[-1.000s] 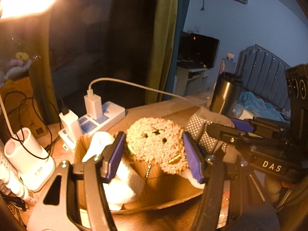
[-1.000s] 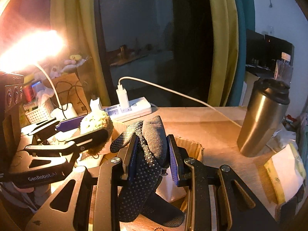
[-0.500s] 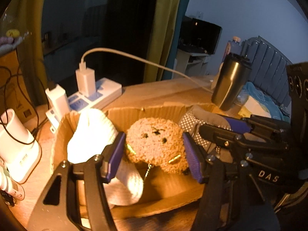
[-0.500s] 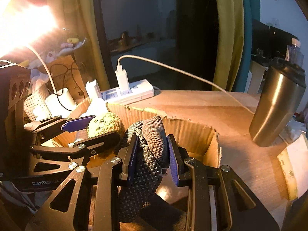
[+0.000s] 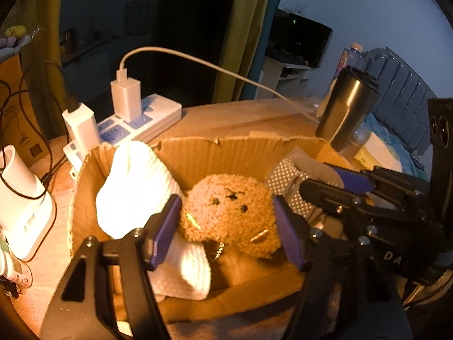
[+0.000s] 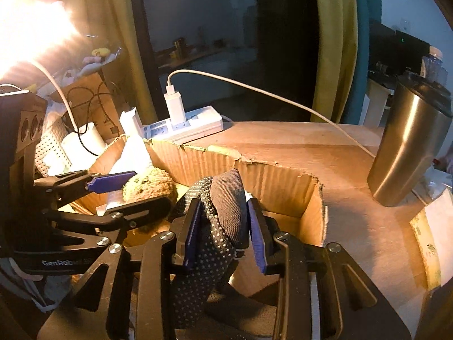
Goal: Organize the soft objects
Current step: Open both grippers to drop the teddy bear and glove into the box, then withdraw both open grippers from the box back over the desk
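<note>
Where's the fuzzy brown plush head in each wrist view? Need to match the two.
Left wrist: plush head sits centre frame, between the left gripper fingers, over the cardboard box.
Right wrist: plush head at left of centre, between the same gripper's fingers, seen side-on.
Shared landmark: white power strip behind the box.

A steel tumbler point(image 6: 410, 153) stands on the wooden surface point(image 6: 325, 153); a white power strip point(image 5: 136, 124) carries two chargers.

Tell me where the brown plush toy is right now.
The brown plush toy sits inside the cardboard box, between the opening left tongs, with a white sock on its left and a dotted grey sock on its right.
</note>
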{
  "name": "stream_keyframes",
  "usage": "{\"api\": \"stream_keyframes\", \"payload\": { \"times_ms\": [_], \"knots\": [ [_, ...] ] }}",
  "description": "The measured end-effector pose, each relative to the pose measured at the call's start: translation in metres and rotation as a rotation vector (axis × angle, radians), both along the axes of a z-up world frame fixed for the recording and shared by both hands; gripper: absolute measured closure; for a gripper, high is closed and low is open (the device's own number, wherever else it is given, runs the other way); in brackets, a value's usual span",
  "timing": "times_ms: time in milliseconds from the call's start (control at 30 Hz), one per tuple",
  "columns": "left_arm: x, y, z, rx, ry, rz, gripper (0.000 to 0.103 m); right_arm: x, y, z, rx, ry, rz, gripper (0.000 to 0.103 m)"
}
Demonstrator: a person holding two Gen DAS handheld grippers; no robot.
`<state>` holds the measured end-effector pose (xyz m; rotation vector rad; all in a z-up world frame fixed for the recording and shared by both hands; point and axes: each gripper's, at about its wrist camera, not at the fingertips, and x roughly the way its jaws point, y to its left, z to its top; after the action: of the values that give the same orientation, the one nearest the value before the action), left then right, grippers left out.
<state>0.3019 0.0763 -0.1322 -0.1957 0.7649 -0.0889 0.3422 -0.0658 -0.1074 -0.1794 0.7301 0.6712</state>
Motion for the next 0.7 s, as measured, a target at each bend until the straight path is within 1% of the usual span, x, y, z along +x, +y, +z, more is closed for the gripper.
{"api": "stream_keyframes", "payload": {
  "times_ms": [100,167,433,700],
  "knots": [
    [-0.006,-0.001,0.008,0.009,-0.017,-0.006,0.034,-0.002,-0.003,0.005,0.001,-0.008,-0.014,0.061],
    [-0.010,-0.003,0.013,0.017,-0.025,-0.008,0.033,-0.004,-0.006,0.008,0.001,-0.015,-0.026,0.054],
    [-0.032,0.002,0.032,0.017,-0.073,0.017,0.033,-0.020,-0.016,0.023,0.008,-0.046,-0.042,0.053],
    [-0.055,-0.001,0.054,0.029,-0.134,0.014,0.032,-0.044,-0.021,0.043,0.016,-0.091,-0.039,0.053]
  ]
}}
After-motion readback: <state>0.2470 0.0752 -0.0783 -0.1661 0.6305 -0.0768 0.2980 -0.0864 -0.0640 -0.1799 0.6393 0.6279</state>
